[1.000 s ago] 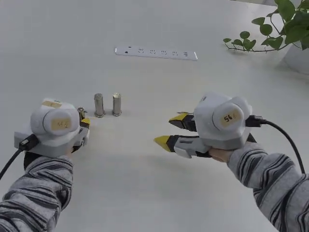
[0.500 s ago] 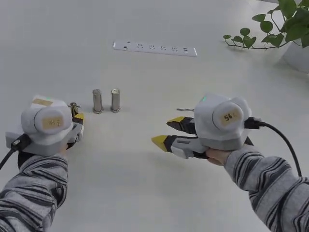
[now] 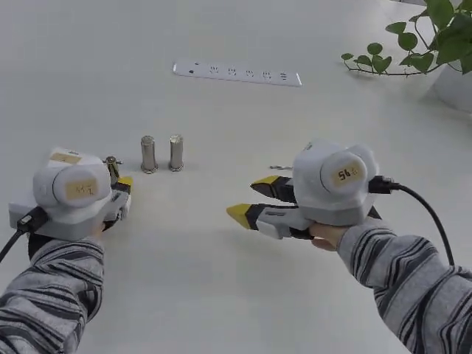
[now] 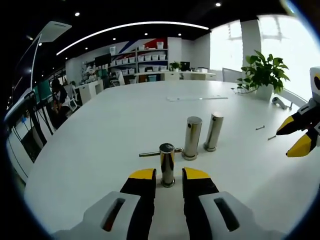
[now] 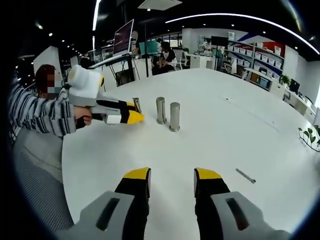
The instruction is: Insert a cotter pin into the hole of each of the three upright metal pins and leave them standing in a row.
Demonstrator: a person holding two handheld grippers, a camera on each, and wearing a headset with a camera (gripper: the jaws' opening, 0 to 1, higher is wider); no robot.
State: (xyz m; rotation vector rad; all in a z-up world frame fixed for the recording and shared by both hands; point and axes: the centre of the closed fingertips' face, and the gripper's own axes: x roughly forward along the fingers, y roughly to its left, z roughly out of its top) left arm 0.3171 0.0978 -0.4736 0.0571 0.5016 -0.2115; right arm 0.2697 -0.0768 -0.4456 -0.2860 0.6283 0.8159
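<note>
Hovering level, the right gripper points to 9 o'clock, fingers released. The left gripper has its fingers released, loosely flanking a pin. The left gripper view shows the cotter through it.

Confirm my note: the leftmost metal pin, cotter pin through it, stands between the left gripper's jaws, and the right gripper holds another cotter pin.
The right gripper is open and empty; the right gripper view shows a loose cotter pin lying on the table beyond it. The rest holds.
</note>
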